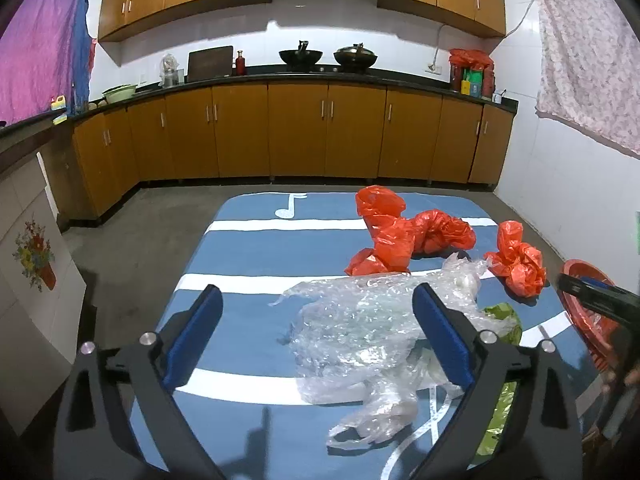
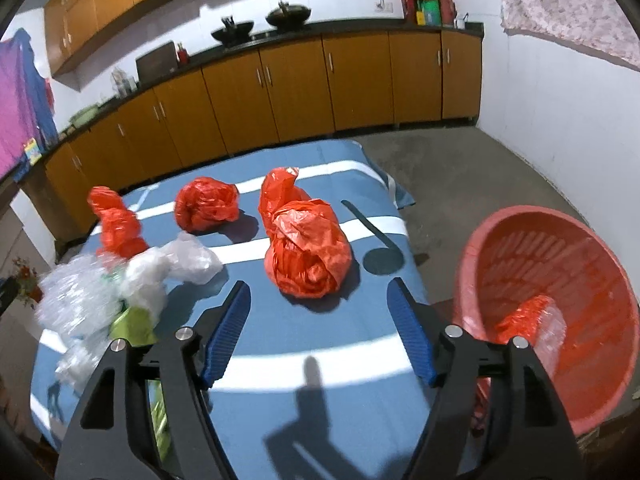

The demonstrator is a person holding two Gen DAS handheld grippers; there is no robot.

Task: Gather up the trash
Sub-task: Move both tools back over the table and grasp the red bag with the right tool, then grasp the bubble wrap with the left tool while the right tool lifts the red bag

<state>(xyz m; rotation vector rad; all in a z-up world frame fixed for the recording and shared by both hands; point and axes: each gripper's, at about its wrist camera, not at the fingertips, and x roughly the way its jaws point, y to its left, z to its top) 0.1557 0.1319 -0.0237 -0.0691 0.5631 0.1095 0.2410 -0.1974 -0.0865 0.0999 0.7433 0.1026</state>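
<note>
Your left gripper (image 1: 318, 332) stands wide and released, holding nothing, its blue pads (image 1: 198, 334) straddling the near edge of the crumpled clear plastic wrap (image 1: 360, 320) that fills the lower middle of the left wrist view. Your right gripper (image 2: 318, 332) is also released and bare, aimed at the biggest red plastic bag (image 2: 308, 252), which sits just above its fingertips at the middle of the right wrist view. The trash is spread over a blue striped mat (image 2: 340, 384) on the floor: two more red bags, one at centre left (image 2: 206, 204) and one further left (image 2: 118, 222), and a green wrapper (image 2: 134, 326) half buried under the clear wrap at lower left. The red basket (image 2: 600, 320) stands off the mat at lower right, with some red and clear plastic already in its bottom. For this pick, I would bring the right gripper down over the bunched crown of the big bag rather than its flank, so the pads bite into gathered folds instead of skidding off slick film. With the left, push deeper into the wrap's thick middle before closing; the thin edge will likely slide free. Lift slowly, since loose plastic can trail and drag its neighbours, and carry each piece fully over the basket rim before letting go.
</note>
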